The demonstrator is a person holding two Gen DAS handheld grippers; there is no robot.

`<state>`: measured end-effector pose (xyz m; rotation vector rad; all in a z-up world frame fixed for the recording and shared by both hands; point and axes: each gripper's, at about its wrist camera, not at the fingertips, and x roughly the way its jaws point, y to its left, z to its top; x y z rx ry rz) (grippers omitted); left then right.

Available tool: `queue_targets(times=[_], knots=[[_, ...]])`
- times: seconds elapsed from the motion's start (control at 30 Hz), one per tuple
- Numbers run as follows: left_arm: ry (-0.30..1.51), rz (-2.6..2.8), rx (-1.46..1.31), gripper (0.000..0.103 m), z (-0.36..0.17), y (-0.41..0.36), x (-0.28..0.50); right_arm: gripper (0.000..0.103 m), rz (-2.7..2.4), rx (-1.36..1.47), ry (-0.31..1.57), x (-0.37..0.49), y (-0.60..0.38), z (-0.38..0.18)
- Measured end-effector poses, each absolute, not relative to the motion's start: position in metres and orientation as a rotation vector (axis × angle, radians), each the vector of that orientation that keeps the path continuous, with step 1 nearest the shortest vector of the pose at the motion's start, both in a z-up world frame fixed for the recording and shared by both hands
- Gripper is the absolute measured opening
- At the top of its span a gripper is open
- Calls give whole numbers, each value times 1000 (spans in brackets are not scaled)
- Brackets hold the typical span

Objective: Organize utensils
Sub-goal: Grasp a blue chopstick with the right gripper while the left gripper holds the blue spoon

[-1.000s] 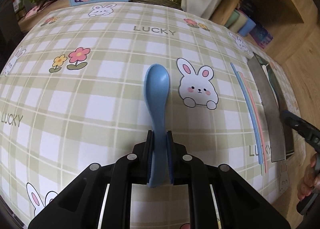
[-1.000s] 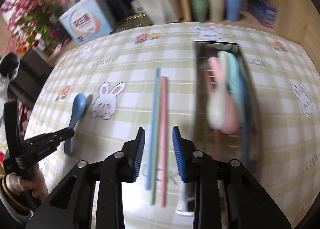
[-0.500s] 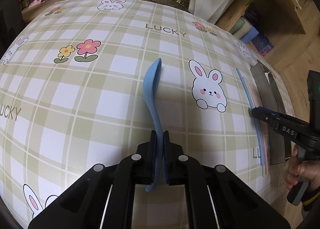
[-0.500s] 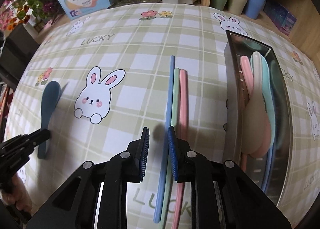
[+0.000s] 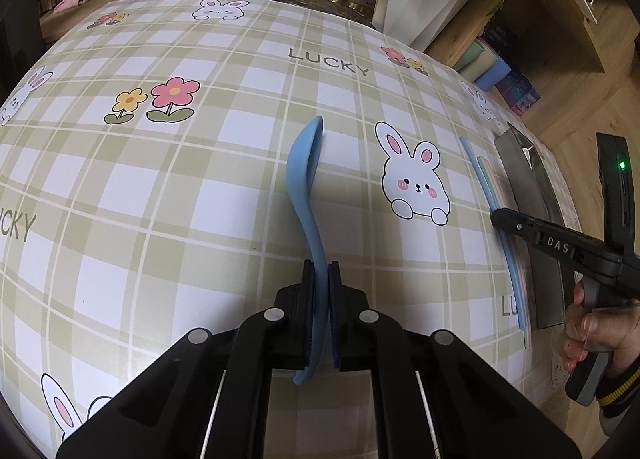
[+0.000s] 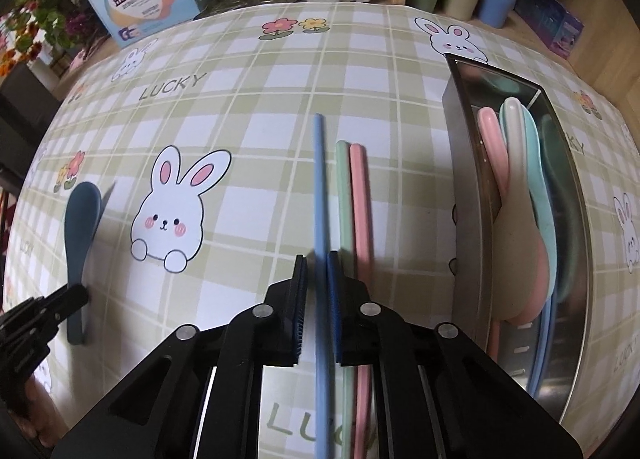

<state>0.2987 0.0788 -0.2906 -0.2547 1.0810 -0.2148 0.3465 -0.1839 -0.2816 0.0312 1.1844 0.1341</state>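
Right gripper [image 6: 316,301] has dropped onto the blue chopstick [image 6: 320,195] and its jaws clench it, lifting it off the tabletop [image 6: 248,115] beside the green and pink ones. Left gripper [image 5: 319,313] has tipped the blue spoon [image 5: 306,175] on edge, jaws clamped on its handle. Step: pickup. Next, I'd carry both to the steel tray [image 6: 460,163], clearing its near wall.

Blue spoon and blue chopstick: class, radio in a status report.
Left gripper shut on blue spoon. Right gripper shut on blue chopstick. Green and pink chopsticks lie alongside. Metal tray unobstructed.
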Motion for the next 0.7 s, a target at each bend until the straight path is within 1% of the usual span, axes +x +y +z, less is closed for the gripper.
queue_targets(times=[0.4,0.7], knots=[[1074,-220,-270,8,-291,79,297,6,135,-52,1150,331,-175,-282],[1086,-257,-337,8,-294,88,300,6,175,-13,1141,317,-180,-283]])
